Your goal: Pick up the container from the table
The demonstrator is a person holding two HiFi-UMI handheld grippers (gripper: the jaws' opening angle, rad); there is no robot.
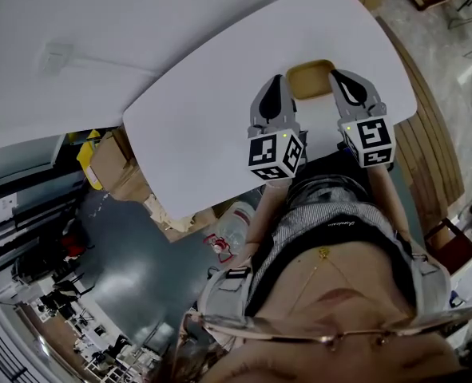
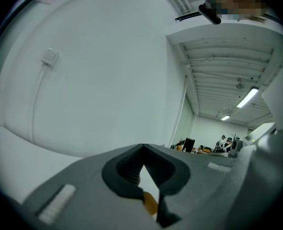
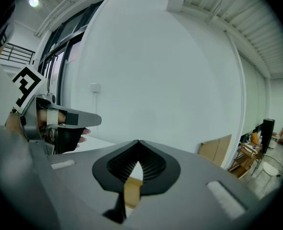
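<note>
The left claw (image 1: 274, 92) is closed on the tan container (image 1: 310, 76) at its 9 o'clock rim, and the right claw (image 1: 344, 86) is closed on it at 3 o'clock, over the white tabletop (image 1: 204, 110).

Soft cool light, fisheye-warped edges

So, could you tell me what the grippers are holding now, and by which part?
Both hold the tan container: the left gripper is shut on its left side, the right gripper on its right side.
</note>
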